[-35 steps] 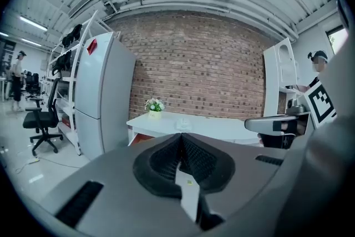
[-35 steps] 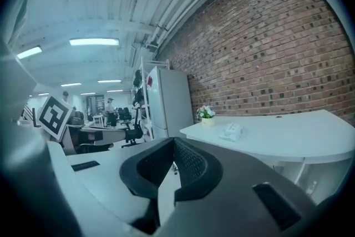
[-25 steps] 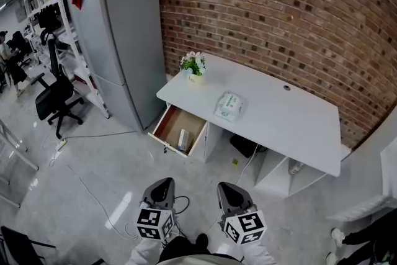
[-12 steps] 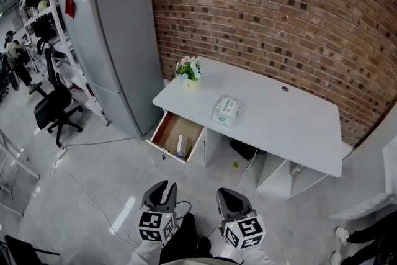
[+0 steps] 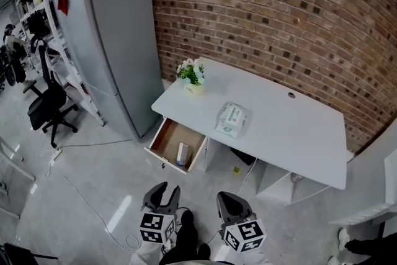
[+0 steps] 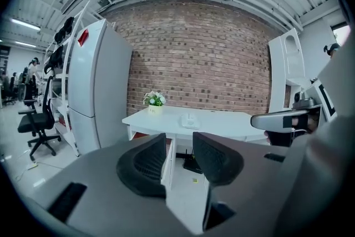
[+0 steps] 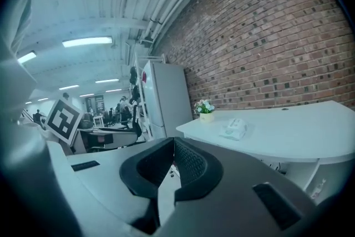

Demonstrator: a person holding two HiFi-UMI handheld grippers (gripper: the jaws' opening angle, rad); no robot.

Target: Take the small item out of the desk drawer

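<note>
The white desk (image 5: 291,133) stands against the brick wall, its left drawer (image 5: 166,138) pulled open. A small white box-like item (image 5: 183,152) lies inside the drawer. My left gripper (image 5: 164,193) hangs low over the floor, well short of the drawer; its jaws have just been opening and nothing is between them. My right gripper (image 5: 228,200) is beside it, shut and empty. In the left gripper view the open fingers (image 6: 145,161) frame the desk (image 6: 222,119), and the drawer (image 6: 138,135) barely shows. The right gripper (image 7: 173,147) has its pads together.
A grey fridge (image 5: 111,40) stands left of the desk. On the desk are a flower pot (image 5: 193,76) and a tissue pack (image 5: 232,118). An office chair (image 5: 46,105) and shelves are at far left. A cable (image 5: 80,195) runs over the floor.
The left jaws went from shut to open. The desk and drawer have drawn a little nearer in the head view. The right gripper stays shut.
</note>
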